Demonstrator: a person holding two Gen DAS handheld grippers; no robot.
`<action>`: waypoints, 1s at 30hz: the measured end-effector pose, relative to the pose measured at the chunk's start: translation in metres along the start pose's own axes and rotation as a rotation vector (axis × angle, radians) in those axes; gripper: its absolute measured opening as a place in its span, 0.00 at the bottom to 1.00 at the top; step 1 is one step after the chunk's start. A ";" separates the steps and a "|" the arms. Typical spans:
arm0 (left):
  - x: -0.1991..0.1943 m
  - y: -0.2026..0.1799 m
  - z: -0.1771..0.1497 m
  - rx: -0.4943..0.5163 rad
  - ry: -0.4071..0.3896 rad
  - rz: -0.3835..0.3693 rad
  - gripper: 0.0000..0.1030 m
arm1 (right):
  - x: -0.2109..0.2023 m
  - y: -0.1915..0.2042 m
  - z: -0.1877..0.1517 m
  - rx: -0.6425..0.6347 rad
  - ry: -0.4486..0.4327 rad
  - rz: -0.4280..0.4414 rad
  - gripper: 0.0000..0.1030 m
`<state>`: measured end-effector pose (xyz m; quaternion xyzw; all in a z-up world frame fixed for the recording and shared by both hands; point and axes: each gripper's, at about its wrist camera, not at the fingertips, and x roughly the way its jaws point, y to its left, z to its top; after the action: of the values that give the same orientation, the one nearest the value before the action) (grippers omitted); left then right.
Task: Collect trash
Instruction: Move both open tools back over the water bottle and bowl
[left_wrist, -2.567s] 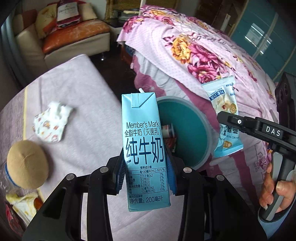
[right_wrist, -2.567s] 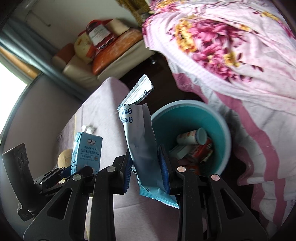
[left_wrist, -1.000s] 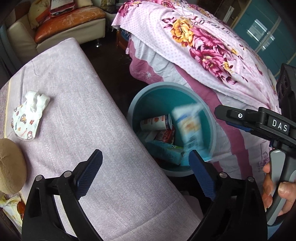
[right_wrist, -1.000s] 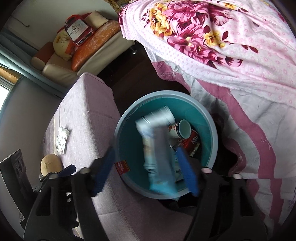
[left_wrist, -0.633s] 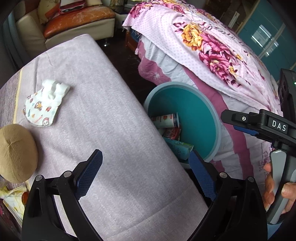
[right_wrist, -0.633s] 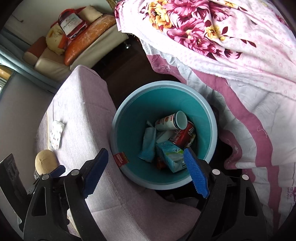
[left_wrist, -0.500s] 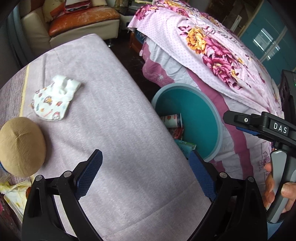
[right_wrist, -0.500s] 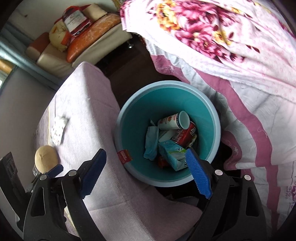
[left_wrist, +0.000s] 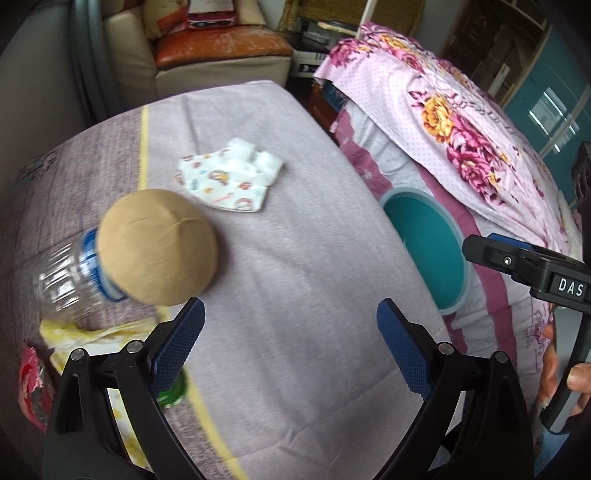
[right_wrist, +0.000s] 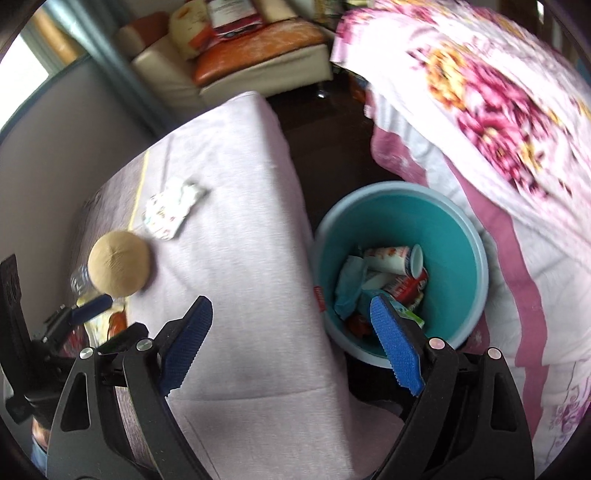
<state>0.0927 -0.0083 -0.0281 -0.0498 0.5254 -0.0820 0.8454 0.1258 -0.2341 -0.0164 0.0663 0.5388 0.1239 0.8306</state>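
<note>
My left gripper (left_wrist: 290, 345) is open and empty above the lilac cloth-covered table (left_wrist: 295, 295). On the table lie a crumpled printed white wrapper (left_wrist: 229, 182), a clear plastic bottle (left_wrist: 70, 280) on its side and a tan round ball-like thing (left_wrist: 157, 247) over it. My right gripper (right_wrist: 291, 347) is open and empty, hanging over the table edge beside the teal trash bin (right_wrist: 461, 236). Inside the bin lie a white cup (right_wrist: 395, 258), a red can (right_wrist: 406, 286), a pale blue packet (right_wrist: 349, 284) and a milk carton partly hidden by my right finger.
A yellow wrapper (left_wrist: 92, 336), a red packet (left_wrist: 29, 373) and a green cap (left_wrist: 171, 397) sit at the table's near left corner. A bed with a pink floral cover (left_wrist: 461, 122) stands right of the bin. A sofa (left_wrist: 221, 48) is at the back.
Both grippers let their items fall into the bin, then swung left over the table. The bottle, the ball-like thing and the wrapper now fill more of the left view; the bin slid right.
</note>
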 end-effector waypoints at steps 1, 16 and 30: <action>-0.003 0.005 -0.002 -0.008 -0.005 0.004 0.92 | -0.001 0.010 0.000 -0.031 -0.006 -0.004 0.81; -0.049 0.103 -0.029 -0.068 -0.076 0.112 0.92 | 0.009 0.121 0.002 -0.274 0.030 -0.015 0.81; -0.056 0.202 -0.038 -0.247 -0.071 0.160 0.92 | 0.069 0.226 -0.011 -0.613 0.038 -0.036 0.81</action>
<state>0.0519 0.2005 -0.0297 -0.1142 0.5037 0.0528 0.8547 0.1121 0.0020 -0.0263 -0.1990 0.4929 0.2672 0.8038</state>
